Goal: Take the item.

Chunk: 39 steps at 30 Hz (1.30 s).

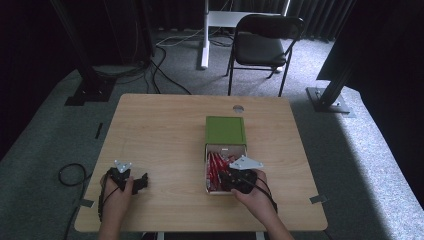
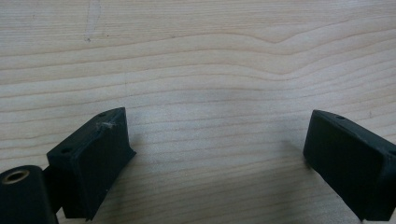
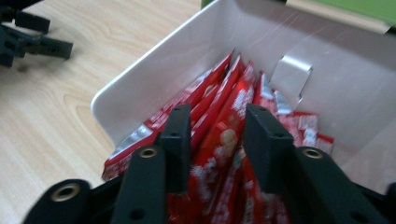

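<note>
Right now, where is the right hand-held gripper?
In the high view, the right hand-held gripper sits right of centre, inside the white box, jaws around a red packet.

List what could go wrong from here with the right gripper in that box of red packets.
1. The right gripper has its jaws around one red packet in a tight stack; closing may catch neighbouring packets too.
2. The white box looks light and nothing holds it: the left gripper rests open on the table, so a pull may drag or tip the box.
</note>
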Tool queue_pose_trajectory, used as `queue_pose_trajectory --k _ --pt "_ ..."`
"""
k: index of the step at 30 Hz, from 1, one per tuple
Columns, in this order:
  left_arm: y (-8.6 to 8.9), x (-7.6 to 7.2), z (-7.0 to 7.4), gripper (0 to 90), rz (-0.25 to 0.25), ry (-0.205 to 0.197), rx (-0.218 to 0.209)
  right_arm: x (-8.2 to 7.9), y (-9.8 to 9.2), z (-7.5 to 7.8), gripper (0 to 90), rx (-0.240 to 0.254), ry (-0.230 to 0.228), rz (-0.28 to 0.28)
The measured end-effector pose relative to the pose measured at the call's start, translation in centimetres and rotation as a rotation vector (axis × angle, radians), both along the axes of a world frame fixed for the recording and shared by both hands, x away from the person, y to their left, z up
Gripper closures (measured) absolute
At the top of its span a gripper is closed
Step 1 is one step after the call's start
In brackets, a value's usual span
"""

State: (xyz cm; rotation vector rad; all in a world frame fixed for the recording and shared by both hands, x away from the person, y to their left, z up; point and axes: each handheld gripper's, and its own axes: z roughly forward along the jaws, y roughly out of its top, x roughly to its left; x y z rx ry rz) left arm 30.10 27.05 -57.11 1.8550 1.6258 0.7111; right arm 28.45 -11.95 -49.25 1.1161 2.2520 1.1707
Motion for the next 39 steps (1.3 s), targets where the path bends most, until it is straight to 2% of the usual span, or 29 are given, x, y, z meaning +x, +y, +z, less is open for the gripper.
queue_pose_trajectory --k 3,5,11,16,17,19,27,30,39 --pt "0.0 0.0 0.0 8.1 0.000 0.000 0.000 0.0 0.1 -0.4 66.5 -0.010 0.014 0.003" --pt "0.0 0.0 0.0 8.1 0.000 0.000 0.000 0.0 0.1 -0.5 68.3 -0.023 0.007 -0.014" --pt "0.0 0.0 0.0 8.1 0.000 0.000 0.000 0.2 0.1 -1.0 69.3 -0.023 0.014 -0.045" --pt "0.0 0.0 0.0 8.1 0.001 0.000 0.000 0.3 0.1 -1.2 79.6 -0.042 0.011 -0.061" --pt "0.0 0.0 0.0 8.1 0.001 0.000 0.000 0.4 0.0 -1.1 81.0 -0.043 0.010 -0.067" --pt "0.0 0.0 0.0 8.1 0.001 0.000 0.000 0.2 0.1 -1.0 82.0 -0.073 -0.021 -0.080" --pt "0.0 0.0 0.0 8.0 0.001 0.000 0.000 0.2 -0.4 -0.8 83.7 -0.005 0.003 -0.094" --pt "0.0 0.0 0.0 8.0 0.000 0.000 0.000 0.1 -0.6 -0.5 83.9 0.013 0.004 -0.081" --pt "0.0 0.0 0.0 8.0 0.001 0.000 0.000 -0.4 -0.9 0.5 84.5 0.043 -0.002 -0.065"
